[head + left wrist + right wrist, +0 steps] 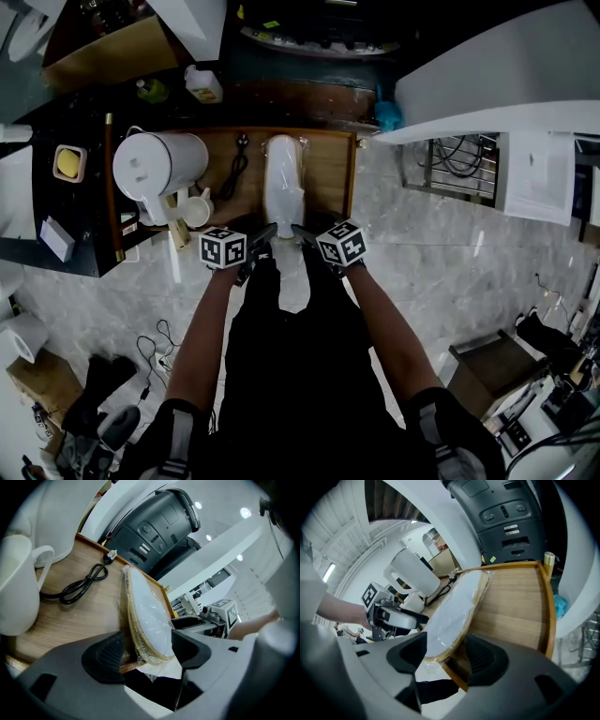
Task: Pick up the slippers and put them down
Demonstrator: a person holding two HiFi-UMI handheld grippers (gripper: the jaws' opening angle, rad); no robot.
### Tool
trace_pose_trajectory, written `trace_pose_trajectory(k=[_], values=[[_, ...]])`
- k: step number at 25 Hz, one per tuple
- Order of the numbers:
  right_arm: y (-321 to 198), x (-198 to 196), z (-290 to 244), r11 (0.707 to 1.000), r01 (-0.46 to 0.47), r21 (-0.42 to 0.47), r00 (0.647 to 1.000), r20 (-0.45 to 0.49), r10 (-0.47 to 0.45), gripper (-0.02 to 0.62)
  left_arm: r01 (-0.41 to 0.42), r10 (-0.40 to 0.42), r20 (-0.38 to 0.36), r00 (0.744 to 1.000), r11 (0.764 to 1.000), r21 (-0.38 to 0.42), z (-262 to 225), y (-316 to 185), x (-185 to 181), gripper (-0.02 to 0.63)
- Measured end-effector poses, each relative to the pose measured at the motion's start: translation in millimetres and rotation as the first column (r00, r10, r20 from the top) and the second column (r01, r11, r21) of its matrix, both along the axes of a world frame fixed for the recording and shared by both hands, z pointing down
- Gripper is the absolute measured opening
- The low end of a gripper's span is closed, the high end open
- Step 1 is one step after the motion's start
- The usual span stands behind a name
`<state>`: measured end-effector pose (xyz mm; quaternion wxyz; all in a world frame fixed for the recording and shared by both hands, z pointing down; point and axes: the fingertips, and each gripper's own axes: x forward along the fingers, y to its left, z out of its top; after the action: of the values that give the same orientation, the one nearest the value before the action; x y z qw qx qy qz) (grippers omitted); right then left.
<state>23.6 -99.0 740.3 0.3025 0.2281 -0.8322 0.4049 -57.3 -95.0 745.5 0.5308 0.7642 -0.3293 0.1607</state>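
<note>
Slippers (283,183): a flat white pack with a straw-coloured woven rim, sealed in clear crinkly film. They lie lengthwise on a wooden tray (330,178) with a raised edge. Their near end sits right at the tray's near rim, and a loose flap of film hangs past it.

The left gripper (146,652) has its jaws spread, with that near end sitting between the ribbed dark pads. There's a clear gap on one side, and the other pad is just beside the rim, not squeezing. The right gripper (447,656) is much the same from the other side: jaws wide, the slippers' tip between them, nothing pinched.

Also on the tray are a smooth white jug (155,169), a small mug (197,208) and a coiled black cable (234,169).

From the head view the jaw tips are lost against the person's black trousers. I can't tell how the slippers are stacked inside the wrap.
</note>
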Motion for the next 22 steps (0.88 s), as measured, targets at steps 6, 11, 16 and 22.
trace_pose_trajectory(k=[6,11,16,22], values=[[-6,-3,5,0.992,-0.079,-0.103,0.994,0.063,0.086,0.249,-0.005,0.005,-0.008,1.0,1.0,-0.014,6,-3,5,0.307],[-8,-3,11,0.986,-0.106,-0.132,0.992,0.059,0.114,0.249,-0.018,0.018,-0.014,1.0,1.0,-0.022,8,-4,11,0.307],[-7,-4,15,0.983,-0.104,-0.152,0.993,0.042,0.112,0.249,-0.02,0.02,-0.01,1.0,0.999,-0.032,11,-4,12,0.307],[-7,-12,16,0.987,-0.06,-0.148,0.997,0.041,0.067,0.247,-0.057,0.057,-0.004,0.998,0.998,-0.036,11,-4,20,0.307]])
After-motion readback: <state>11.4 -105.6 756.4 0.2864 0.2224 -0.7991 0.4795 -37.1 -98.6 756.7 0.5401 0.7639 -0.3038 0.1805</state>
